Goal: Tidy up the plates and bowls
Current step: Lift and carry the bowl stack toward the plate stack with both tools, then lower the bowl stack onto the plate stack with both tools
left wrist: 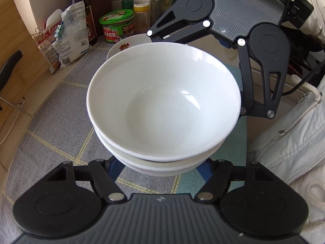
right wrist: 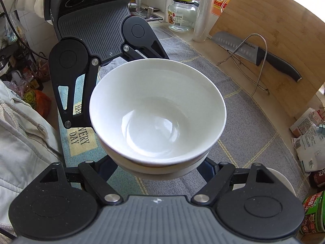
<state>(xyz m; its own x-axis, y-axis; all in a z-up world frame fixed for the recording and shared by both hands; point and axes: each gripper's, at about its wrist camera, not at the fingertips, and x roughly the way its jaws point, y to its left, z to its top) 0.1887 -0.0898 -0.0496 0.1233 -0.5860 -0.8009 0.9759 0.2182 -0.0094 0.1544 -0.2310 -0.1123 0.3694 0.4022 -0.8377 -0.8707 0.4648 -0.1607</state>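
A stack of nested white bowls (left wrist: 162, 105) hangs above the grey checked cloth (left wrist: 50, 122), carried between both grippers. My left gripper (left wrist: 160, 169) is shut on the near side of the stack; its blue pads (left wrist: 113, 168) press on the lowest bowl. The right gripper's housing (left wrist: 243, 10) shows beyond the bowls, with its arms reaching around the far side. In the right wrist view the same stack (right wrist: 158, 111) sits in my right gripper (right wrist: 158, 169), shut on it. A flower-patterned plate (left wrist: 126, 44) lies on the cloth behind the stack.
A green tin (left wrist: 117, 26), bottles and food bags (left wrist: 69, 36) line the back. A knife (right wrist: 264, 57) and wire rack (right wrist: 249, 61) lean on a wooden board (right wrist: 274, 30). A glass jar (right wrist: 180, 14) stands by it. A person's white jacket (left wrist: 294, 142) is close by.
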